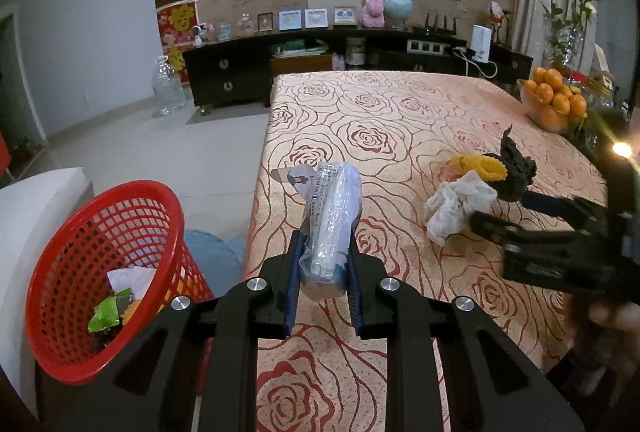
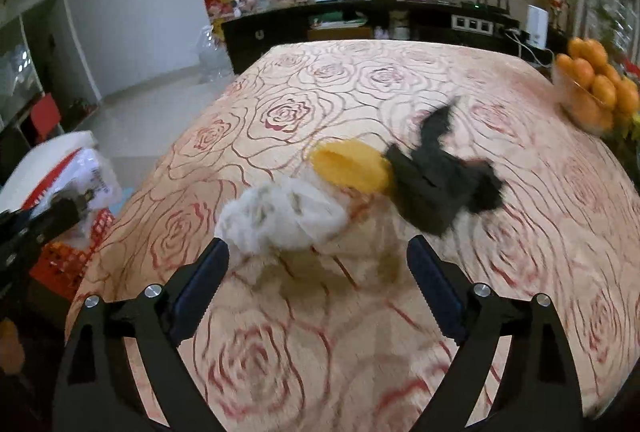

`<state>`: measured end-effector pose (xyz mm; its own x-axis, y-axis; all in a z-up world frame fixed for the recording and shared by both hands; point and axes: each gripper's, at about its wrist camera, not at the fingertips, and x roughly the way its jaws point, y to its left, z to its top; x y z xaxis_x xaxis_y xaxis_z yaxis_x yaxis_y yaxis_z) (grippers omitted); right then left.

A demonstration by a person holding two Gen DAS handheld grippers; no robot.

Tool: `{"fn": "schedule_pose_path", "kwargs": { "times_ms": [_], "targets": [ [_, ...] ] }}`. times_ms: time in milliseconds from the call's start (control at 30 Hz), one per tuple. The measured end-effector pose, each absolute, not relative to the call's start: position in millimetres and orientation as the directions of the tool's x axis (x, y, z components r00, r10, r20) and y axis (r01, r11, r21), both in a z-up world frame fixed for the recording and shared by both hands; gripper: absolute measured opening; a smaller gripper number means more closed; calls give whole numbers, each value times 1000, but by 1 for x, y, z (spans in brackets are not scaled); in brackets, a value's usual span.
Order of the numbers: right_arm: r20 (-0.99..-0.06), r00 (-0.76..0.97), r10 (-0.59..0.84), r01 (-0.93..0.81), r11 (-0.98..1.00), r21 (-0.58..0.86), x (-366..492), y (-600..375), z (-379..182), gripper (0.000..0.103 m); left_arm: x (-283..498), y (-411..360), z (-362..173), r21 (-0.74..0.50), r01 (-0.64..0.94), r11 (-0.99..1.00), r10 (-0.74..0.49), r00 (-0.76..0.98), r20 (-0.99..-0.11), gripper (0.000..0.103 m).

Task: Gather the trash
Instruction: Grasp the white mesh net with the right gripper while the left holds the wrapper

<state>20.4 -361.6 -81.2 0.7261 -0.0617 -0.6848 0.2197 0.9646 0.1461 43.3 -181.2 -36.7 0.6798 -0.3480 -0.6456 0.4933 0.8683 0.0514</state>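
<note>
Left wrist view shows the left tool (image 1: 322,268) clamped nearly shut on a clear plastic wrapper (image 1: 330,224), a crinkled, printed packet standing up between the blue pads, above the edge of the counter (image 1: 360,104) with its glossy rose-patterned cloth. Down to the left, off the counter, sits the red mesh basket (image 1: 108,272), tilted toward the camera, with a green scrap and white paper already in its bottom. Seen from the right wrist, the right tool (image 2: 318,252) stands wide open and holds nothing; no trash is between its pads. Just ahead of it lie the remaining pieces: a soft crumpled white tissue (image 2: 280,218) nearest the left finger, a ribbed yellow paper cup (image 2: 348,168) on its side behind it, and a creased black wrapper (image 2: 440,184) touching the cup. The likely risks, as I judge them: the thin, slippery packet could slide out of the left tool or catch the basket rim and fall to the floor if let go too early; the right tool, closing on the loose tissue, may pinch the cloth as well, or nudge the light cup so it rolls away. A glass bowl of oranges (image 2: 596,88) stands well apart at the far right corner, out of harm's way.
</note>
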Motion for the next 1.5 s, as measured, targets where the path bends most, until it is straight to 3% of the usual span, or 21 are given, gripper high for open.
{"fn": "schedule_pose_path", "kwargs": {
  "times_ms": [400, 467, 567, 733, 1400, 1500],
  "targets": [
    [-723, 684, -91, 224, 970, 90, 79, -349, -94, 87, 45, -185, -39, 53, 490, 870, -341, 675, -655, 19],
    [-730, 679, -78, 226, 968, 106, 80, -351, -97, 72, 45, -187, -40, 58, 491, 869, -338, 675, -656, 19],
    [-735, 675, -67, 216, 970, 109, 78, -353, -99, 60, 46, -188, -41, 59, 493, 868, -337, 673, -659, 19],
    [-728, 682, -63, 197, 975, 100, 67, -349, -98, 52, 47, -189, -41, 59, 496, 866, -340, 673, -657, 19],
    [-730, 683, -31, 192, 971, 139, -17, -340, -90, 52, 39, -176, -34, 49, 494, 868, -353, 684, -639, 19],
    [-738, 675, -31, 196, 971, 139, -24, -341, -96, 55, 38, -175, -33, 47, 490, 871, -352, 686, -637, 19]
  ]
}}
